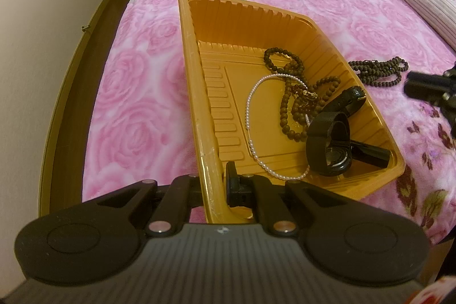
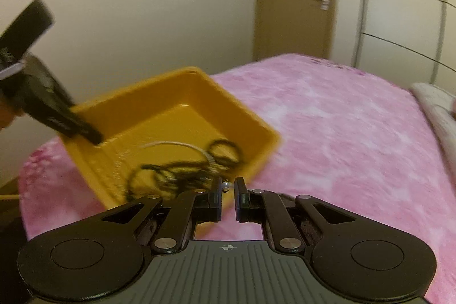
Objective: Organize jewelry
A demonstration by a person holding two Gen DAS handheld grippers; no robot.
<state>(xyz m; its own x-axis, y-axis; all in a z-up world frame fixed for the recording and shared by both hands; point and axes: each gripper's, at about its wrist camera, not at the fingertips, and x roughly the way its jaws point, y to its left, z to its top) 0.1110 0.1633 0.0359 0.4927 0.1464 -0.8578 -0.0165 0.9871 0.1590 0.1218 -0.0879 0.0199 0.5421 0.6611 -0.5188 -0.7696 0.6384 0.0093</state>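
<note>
The left gripper (image 1: pixel 216 184) is clamped on the ribbed rim of the orange plastic tray (image 1: pixel 199 110), which sits on a fuzzy pink rose-patterned bed (image 1: pixel 136 104). Inside lie a pearl strand (image 1: pixel 250 116) and dark bead necklaces (image 1: pixel 287 104). The right gripper (image 2: pixel 228 187) is nearly together, a small pearly bead (image 2: pixel 226 186) between its tips.

Tray (image 1: pixel 196 81) left half is bare floor, open from above. Right half is crowded: dark bead strands (image 1: pixel 287 104), pearl necklace (image 1: pixel 250 116), black watch (image 1: pixel 330 144). Left gripper (image 1: pixel 216 184) clamps the near rim, blocking that corner. Loose dark beads (image 1: pixel 379 71) lie on the blanket (image 1: pixel 136 93) right of the tray; the rest of the bed is clear.
</note>
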